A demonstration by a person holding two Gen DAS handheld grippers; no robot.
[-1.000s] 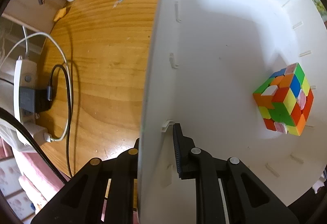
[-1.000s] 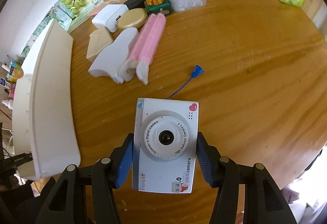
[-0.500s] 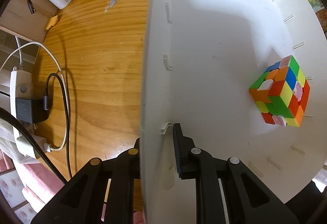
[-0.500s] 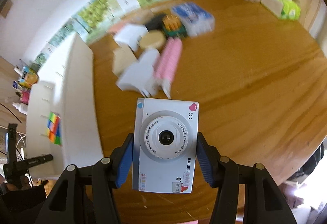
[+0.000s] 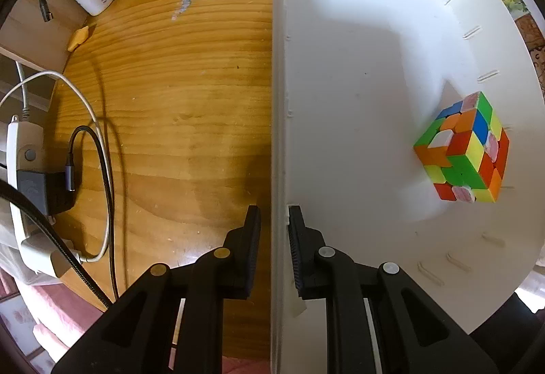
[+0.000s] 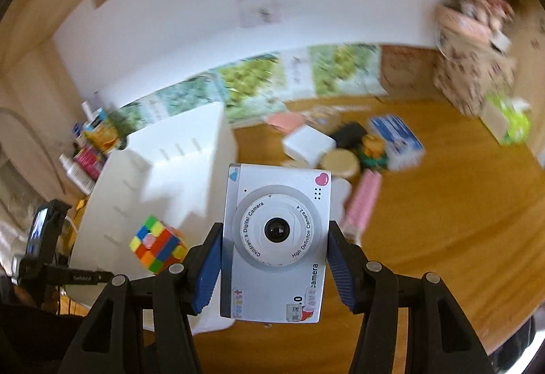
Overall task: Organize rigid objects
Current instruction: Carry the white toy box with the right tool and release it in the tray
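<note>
The right tool (image 6: pixel 276 258) has its blue-padded jaws pressed against both sides of a white children's digital camera (image 6: pixel 276 244), held lens-forward above the wooden worktop (image 6: pixel 442 220). The left tool (image 5: pixel 274 248) straddles the side wall of the white storage box (image 5: pixel 357 74), its jaws slightly apart with a narrow gap to the wall on each side. Farther in, a Rubik's cube (image 5: pixel 463 152) lies on the box floor near its far wall, and a clutter of small objects sits beyond on the worktop.

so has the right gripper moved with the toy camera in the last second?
Yes. The right gripper, shut on the toy camera, has risen and tilted up and left: the white bin with the cube now sits beside it.
</note>
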